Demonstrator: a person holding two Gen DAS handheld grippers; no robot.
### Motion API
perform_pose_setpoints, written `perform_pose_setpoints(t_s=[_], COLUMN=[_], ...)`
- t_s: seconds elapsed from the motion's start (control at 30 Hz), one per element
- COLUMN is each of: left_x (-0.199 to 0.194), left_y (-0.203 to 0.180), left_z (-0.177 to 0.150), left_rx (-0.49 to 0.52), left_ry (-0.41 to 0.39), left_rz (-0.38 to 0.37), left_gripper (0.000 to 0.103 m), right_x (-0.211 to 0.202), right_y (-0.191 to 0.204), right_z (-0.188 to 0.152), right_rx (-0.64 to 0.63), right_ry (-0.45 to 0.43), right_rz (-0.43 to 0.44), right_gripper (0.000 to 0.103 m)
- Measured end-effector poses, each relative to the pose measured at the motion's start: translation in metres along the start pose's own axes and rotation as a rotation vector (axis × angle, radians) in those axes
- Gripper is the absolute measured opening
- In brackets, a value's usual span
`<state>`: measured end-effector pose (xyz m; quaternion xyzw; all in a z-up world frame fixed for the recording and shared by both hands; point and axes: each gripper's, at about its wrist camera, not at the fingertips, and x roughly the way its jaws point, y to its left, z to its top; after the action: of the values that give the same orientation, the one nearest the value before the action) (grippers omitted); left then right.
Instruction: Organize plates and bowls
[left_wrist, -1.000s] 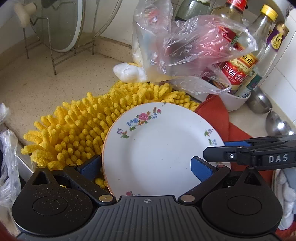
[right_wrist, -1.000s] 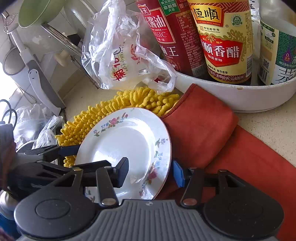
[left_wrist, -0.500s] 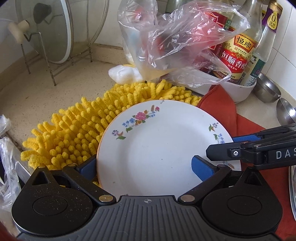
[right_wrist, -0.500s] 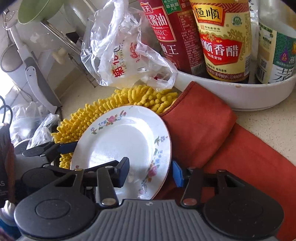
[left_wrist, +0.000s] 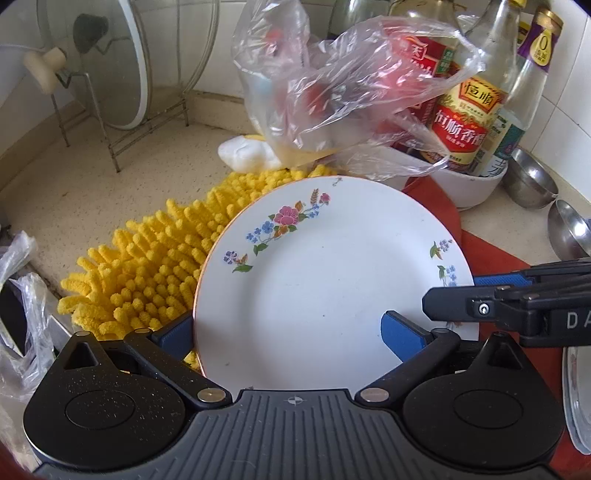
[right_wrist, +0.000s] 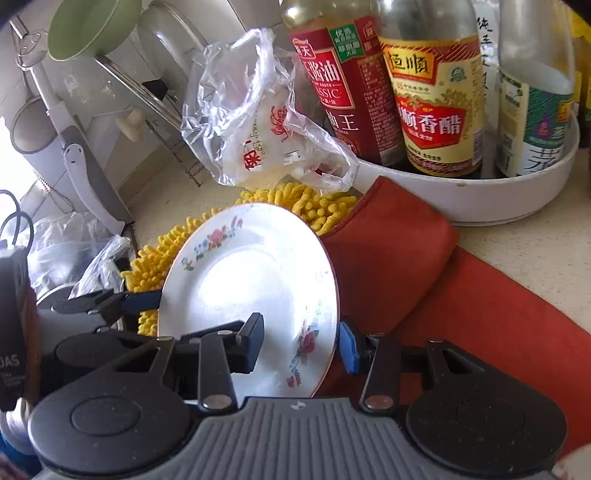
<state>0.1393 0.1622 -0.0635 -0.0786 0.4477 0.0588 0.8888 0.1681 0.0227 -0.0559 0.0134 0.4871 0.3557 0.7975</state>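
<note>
A white plate with flower prints (left_wrist: 325, 288) is tilted up off the yellow mat, its face toward the left wrist camera. My left gripper (left_wrist: 288, 332) is shut on its near edge, one blue pad under the left rim and the other on the face. From the right comes my right gripper (left_wrist: 461, 295), straddling the plate's right rim. In the right wrist view the plate (right_wrist: 243, 280) stands steeply. The right gripper (right_wrist: 304, 345) has one finger before the plate's face and its blue pad behind the rim. Its jaws are closing, with a gap still showing.
A yellow chenille mat (left_wrist: 147, 266) and a red cloth (right_wrist: 461, 314) lie under the plate. Behind stand a white tray (right_wrist: 480, 206) of sauce bottles and a clear plastic bag (left_wrist: 351, 92). A lid rack (left_wrist: 122, 92) is far left, steel bowls (left_wrist: 528, 177) far right.
The plate has tipped up more steeply off the yellow mat and covers more of it. The right gripper's fingers have drawn closer around the right rim.
</note>
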Motion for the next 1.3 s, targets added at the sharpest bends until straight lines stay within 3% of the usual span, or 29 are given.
perform_pose_setpoints(t_s=[0.17, 0.33, 0.73, 1.3], left_x=[0.007, 0.013, 0.007, -0.040], left_y=[-0.012, -0.014, -0.021, -0.054], left_z=[-0.004, -0.008, -0.006, 0.002], left_rx=[0.036, 0.067, 0.085, 0.071], left_ry=[0.017, 0.012, -0.006, -0.102], left_rz=[-0.014, -0.016, 0.011, 0.095], left_gripper=[0.102, 0.103, 0.101, 0.101], right_x=[0.006, 0.015, 0.003, -0.048], right_y=[-0.014, -0.025, -0.020, -0.022], right_z=[-0.007, -0.013, -0.020, -0.015], right_rx=[0.051, 0.117, 0.125, 0.076], right_ry=[0.043, 0.063, 0.014, -0.072], right_rz=[-0.027, 0.013, 0.012, 0.077], right_gripper=[0.041, 0.043, 0.041, 0.041])
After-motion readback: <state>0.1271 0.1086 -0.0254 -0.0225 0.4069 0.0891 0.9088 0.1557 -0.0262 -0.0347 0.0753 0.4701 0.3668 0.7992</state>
